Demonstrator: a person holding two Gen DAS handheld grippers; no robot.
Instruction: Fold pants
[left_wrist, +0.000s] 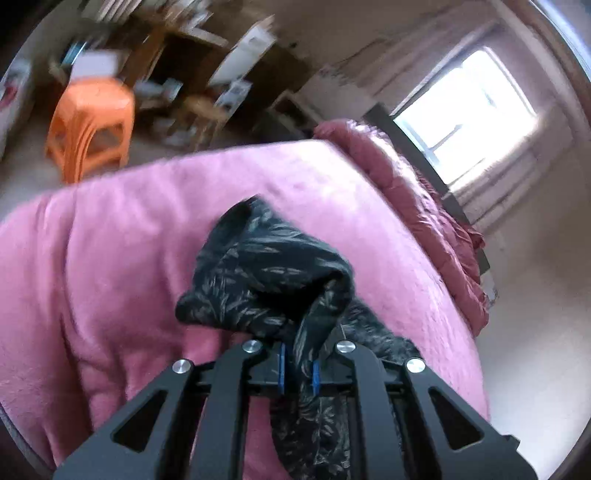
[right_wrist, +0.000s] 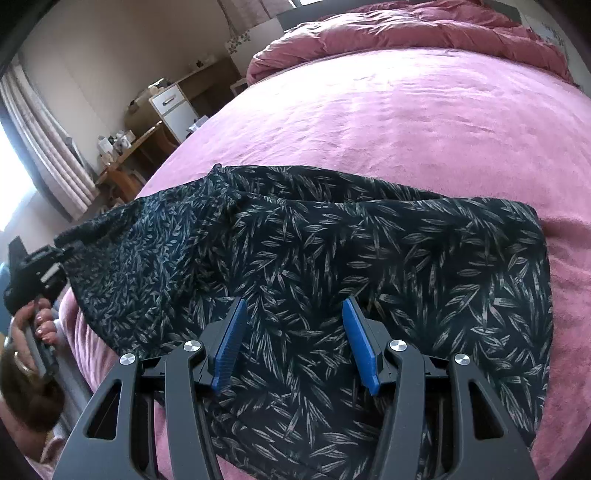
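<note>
The pants (right_wrist: 332, 251) are black with a pale leaf print and lie across the pink bedspread (right_wrist: 406, 122). My left gripper (left_wrist: 298, 373) is shut on a bunched end of the pants (left_wrist: 266, 273) and holds it lifted above the bed. In the right wrist view the left gripper (right_wrist: 40, 273) shows at the far left, at the raised end of the fabric. My right gripper (right_wrist: 293, 343) is open, its blue pads (right_wrist: 231, 350) just above the flat part of the pants, holding nothing.
A rumpled darker pink duvet (right_wrist: 424, 29) lies along the bed's far side. An orange plastic stool (left_wrist: 92, 125) stands on the floor beyond the bed edge. A desk and a white drawer cabinet (right_wrist: 173, 107) stand by the wall. A bright window (left_wrist: 469, 110) is at right.
</note>
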